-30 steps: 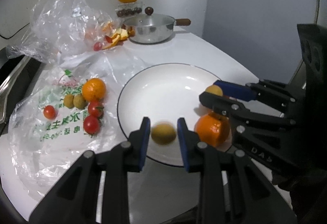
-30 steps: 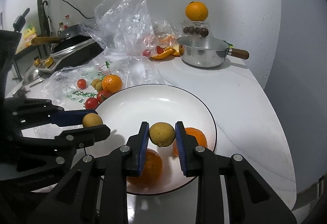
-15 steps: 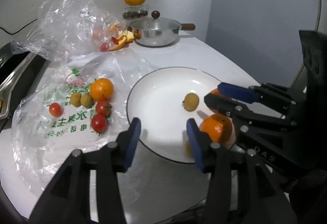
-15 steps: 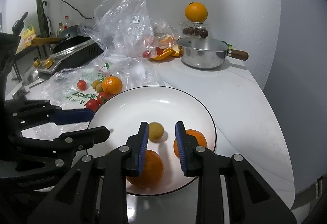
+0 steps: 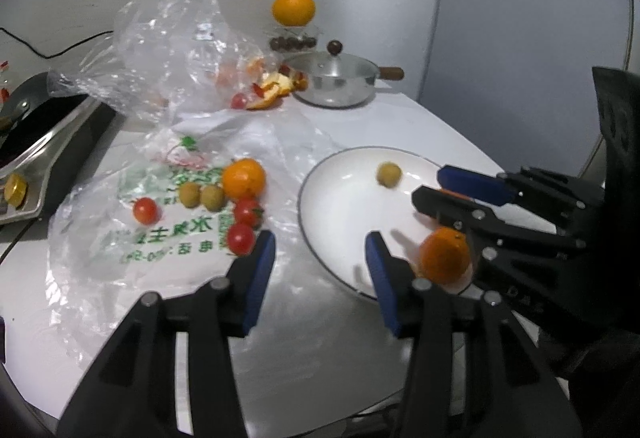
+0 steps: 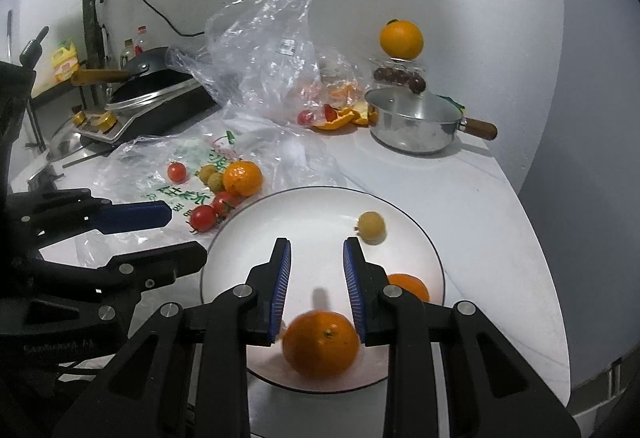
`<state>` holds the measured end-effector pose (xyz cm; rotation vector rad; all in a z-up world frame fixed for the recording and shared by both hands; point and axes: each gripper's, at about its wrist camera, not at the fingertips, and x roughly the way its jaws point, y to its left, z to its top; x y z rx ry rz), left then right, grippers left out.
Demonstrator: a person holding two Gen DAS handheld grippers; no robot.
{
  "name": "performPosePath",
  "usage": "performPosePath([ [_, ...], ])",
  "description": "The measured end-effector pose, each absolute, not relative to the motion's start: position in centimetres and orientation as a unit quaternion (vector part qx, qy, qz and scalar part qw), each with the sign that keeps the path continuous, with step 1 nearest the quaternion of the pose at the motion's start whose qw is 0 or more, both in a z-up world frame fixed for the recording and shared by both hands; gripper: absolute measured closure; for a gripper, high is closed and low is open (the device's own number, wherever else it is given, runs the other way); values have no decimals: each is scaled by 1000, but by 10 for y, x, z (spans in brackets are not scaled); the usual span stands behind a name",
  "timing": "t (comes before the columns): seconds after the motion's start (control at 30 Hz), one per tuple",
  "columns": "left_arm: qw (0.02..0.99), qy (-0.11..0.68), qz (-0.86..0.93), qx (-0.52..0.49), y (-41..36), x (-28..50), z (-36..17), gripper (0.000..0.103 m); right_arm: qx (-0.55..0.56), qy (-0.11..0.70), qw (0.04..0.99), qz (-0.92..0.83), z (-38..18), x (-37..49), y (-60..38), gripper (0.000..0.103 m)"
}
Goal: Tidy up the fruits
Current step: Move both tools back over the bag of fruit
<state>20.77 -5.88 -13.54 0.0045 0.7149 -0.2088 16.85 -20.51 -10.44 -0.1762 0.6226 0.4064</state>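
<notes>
Left wrist: left gripper (image 5: pixel 320 250) fingers are hanging released, empty. Plate (image 5: pixel 340 238) is holding a longan (image 5: pixel 389 174) and an orange (image 5: pixel 446 256).

Right wrist: right gripper (image 6: pixel 316 270) fingers are sitting clenched, empty. Tomatoes (image 6: pixel 202 217), longans (image 6: pixel 211 176) and a bag orange (image 6: pixel 242 178) are waiting on the bag (image 6: pixel 160 174).

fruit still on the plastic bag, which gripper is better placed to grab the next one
Left, probably. The left gripper is open and empty beside the cherry tomatoes on the plastic bag, while the right gripper hangs over the plate, farther from them.
</notes>
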Motion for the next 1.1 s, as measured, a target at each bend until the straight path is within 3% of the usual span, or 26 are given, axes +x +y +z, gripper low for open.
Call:
performPosePath([
  [1.1,946,322,-35,-32,42,217,-116,52,-129,283,923,228,-75,186,-118,74],
])
